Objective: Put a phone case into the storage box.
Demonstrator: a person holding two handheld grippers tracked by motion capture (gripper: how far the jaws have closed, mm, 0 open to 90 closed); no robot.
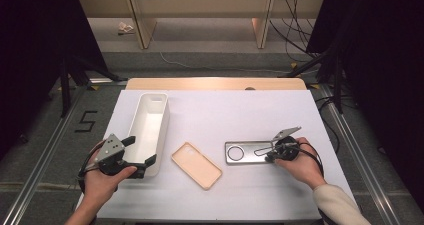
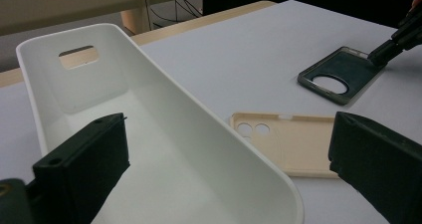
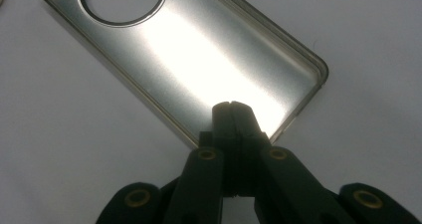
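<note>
Grey metal, shining under the lamp: the grey case lies flat on the white worktop, inside face up, its round camera hole at the far end from the right claw. That claw has its jaws pressed tight together, nothing between them, and their tip sits over the case's near end, right above the inner floor beside the short rim. Whether the tip actually touches the metal, I can't tell. In the high view the right claw comes in from the case's right end, the person's hand wrapped around the body just behind it, a pale sleeve trailing off toward the bottom corner.

Moving outward, on the far side of the grey case from the right claw lies a tan case, also open side up, set at a slant on the worktop and clear of the grey one. From the left gripper view you can pick out two small holes at one end of the tan case.

Further out still, the left claw has its jaws spread wide, holding nothing. They straddle the near end of a long white bin: one jaw stands over the bin's inside, the other outside its wall on the tan case's side. The bin runs away from that claw, with a handle slot in its far wall.
</note>
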